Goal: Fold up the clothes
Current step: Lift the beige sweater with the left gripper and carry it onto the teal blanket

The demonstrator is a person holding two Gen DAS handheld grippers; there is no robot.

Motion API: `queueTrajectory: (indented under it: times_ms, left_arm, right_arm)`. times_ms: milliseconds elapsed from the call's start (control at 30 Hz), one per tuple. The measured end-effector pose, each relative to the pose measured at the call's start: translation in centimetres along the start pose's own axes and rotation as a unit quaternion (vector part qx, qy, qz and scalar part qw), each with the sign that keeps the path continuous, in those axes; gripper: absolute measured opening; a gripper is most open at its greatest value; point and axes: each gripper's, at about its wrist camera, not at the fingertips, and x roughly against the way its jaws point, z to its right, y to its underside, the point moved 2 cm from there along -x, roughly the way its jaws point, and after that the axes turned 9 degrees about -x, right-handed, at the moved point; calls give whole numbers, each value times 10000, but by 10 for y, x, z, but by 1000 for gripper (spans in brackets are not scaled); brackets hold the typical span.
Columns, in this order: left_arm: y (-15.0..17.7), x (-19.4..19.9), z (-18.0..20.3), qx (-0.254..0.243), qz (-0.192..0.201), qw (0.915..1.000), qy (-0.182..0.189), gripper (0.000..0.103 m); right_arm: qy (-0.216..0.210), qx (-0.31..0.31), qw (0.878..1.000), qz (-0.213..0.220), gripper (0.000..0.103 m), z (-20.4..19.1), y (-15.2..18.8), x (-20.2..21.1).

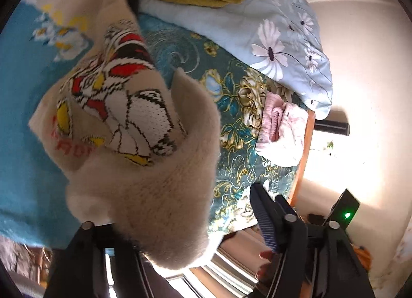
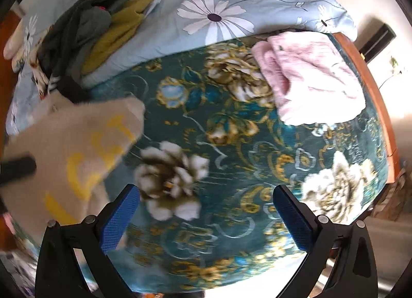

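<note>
A cream knitted sweater (image 1: pixel 144 169) with a red, yellow and black cartoon figure hangs bunched over my left gripper (image 1: pixel 180 226). The sweater covers the left finger; the right finger (image 1: pixel 265 218) stands apart from it, so I cannot tell the grip. The same sweater (image 2: pixel 72 148) shows at the left of the right wrist view, lifted over the teal flowered bed cover (image 2: pixel 231 143). My right gripper (image 2: pixel 206 210) is open and empty above the cover.
A folded pink garment (image 2: pixel 314 79) lies at the bed's far right, also in the left wrist view (image 1: pixel 280 128). A pile of dark and mustard clothes (image 2: pixel 97 30) rests on a pale blue daisy quilt (image 2: pixel 231 9). The wooden bed edge (image 2: pixel 370 86) runs along the right.
</note>
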Motion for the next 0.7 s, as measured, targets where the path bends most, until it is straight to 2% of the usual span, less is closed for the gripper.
queueTrajectory:
  times_ms: [167, 200, 267, 333, 467, 533, 600, 667, 700]
  left_arm:
    - [-8, -12, -1, 57, -529, 9985, 117, 73]
    - [-7, -13, -1, 35, -676, 9977, 73, 73]
    - [-4, -16, -6, 33, -1066, 9939, -266, 73]
    - [-2, -15, -14, 109, -1222, 9922, -209, 74]
    - [3, 2, -29, 342, -1315, 9907, -55, 75]
    - [1, 7, -36, 553, -1247, 9906, -18, 86]
    - [-4, 2, -43, 974, -1159, 9880, 314, 92]
    - [-9, -3, -49, 1394, -1067, 9823, 649, 90]
    - [-16, -1, -39, 1232, -975, 9840, 842, 90]
  right_arm:
    - [-384, -337, 9987, -30, 103, -38, -20, 6]
    - [-429, -410, 9982, -23, 103, -45, -23, 7]
    - [-473, -626, 9969, 35, 103, -55, -30, 11]
    - [-472, -716, 9963, 82, 103, -59, -33, 15]
    - [-204, -596, 9979, 122, 103, -60, -29, 19]
    - [-81, -601, 9981, 77, 103, -56, -26, 17]
    - [-13, -656, 9978, 17, 103, -53, -22, 14]
    - [45, -725, 9973, -59, 103, -51, -18, 11]
    - [50, -765, 9970, -88, 103, -51, -16, 10]
